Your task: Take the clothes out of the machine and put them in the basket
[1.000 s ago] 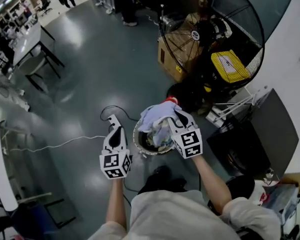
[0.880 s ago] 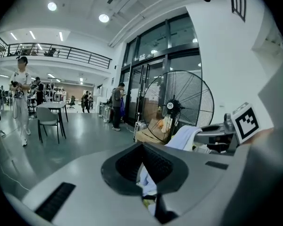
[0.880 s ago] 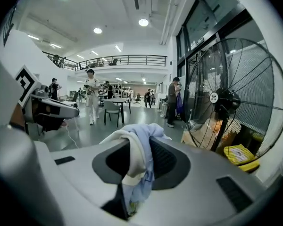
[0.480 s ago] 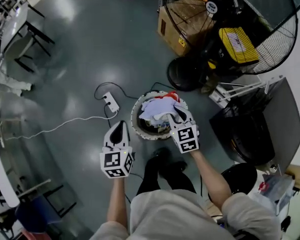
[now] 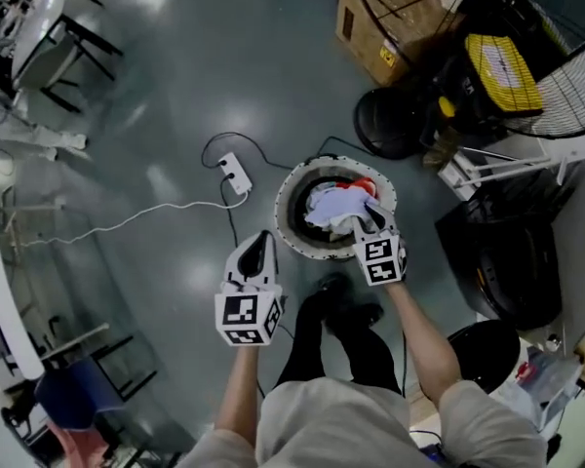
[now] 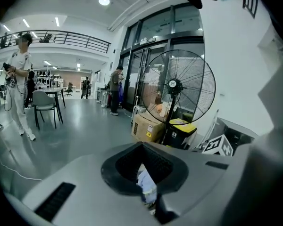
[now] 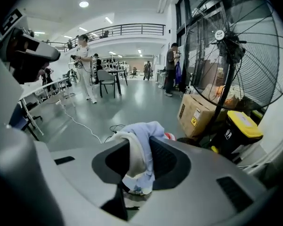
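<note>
The grey concrete floor (image 5: 175, 86) fills most of the head view. The round white-rimmed laundry basket (image 5: 285, 224) stands on it just ahead of your feet. A dark box-shaped appliance (image 5: 512, 261), probably the machine, sits to your right.

Within the last second both your arms have come down, the right one further. The pale blue and white bundle of clothes (image 5: 336, 211) hung above the basket rim 1 second ago. It now rests inside the basket, beside a red garment (image 5: 364, 185).

Your right gripper (image 5: 370, 220) is still clenched on a fold of that bundle, as its own view shows. Your left gripper (image 5: 258, 242) hovers just left of the basket, its jaws drawn together on nothing.

This load looks delivered. Only letting go remains before you go back to the machine.
</note>
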`<move>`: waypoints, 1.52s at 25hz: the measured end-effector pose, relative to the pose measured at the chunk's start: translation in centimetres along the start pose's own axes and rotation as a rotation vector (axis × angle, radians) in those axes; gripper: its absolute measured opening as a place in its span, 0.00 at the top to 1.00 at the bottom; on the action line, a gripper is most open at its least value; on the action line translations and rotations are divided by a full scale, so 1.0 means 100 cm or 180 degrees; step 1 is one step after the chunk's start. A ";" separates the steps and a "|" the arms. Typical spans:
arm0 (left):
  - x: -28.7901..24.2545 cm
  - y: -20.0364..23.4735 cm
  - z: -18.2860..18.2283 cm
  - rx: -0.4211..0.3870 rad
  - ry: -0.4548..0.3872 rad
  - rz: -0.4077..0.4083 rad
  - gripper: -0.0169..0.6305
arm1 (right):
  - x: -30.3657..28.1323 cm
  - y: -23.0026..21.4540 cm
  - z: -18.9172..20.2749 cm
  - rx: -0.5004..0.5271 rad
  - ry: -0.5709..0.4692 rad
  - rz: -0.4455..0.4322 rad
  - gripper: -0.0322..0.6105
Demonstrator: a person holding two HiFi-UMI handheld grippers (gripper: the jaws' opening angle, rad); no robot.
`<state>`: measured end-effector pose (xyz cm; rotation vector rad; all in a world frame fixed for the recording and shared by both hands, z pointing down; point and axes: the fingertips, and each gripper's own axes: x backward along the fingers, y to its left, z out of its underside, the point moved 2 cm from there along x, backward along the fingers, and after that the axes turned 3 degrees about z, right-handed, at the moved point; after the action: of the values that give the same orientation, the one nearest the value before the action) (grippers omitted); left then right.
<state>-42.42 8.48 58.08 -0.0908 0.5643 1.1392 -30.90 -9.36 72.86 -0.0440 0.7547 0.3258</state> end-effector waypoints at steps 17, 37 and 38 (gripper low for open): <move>-0.006 0.005 0.010 -0.0035 0.0050 0.0009 0.95 | -0.030 0.003 0.017 -0.0058 0.0100 -0.0069 0.41; -0.010 -0.075 -0.092 -0.0359 -0.0260 0.0585 0.95 | 0.120 -0.042 -0.103 -0.0574 -0.0836 0.0285 0.91; -0.012 -0.083 -0.098 -0.0391 -0.0272 0.0639 0.95 | 0.131 -0.047 -0.110 -0.0573 -0.0893 0.0334 0.91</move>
<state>-39.20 0.53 48.48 -0.0923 0.4339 1.3669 -27.90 -11.97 55.59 -0.1263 0.4490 0.4884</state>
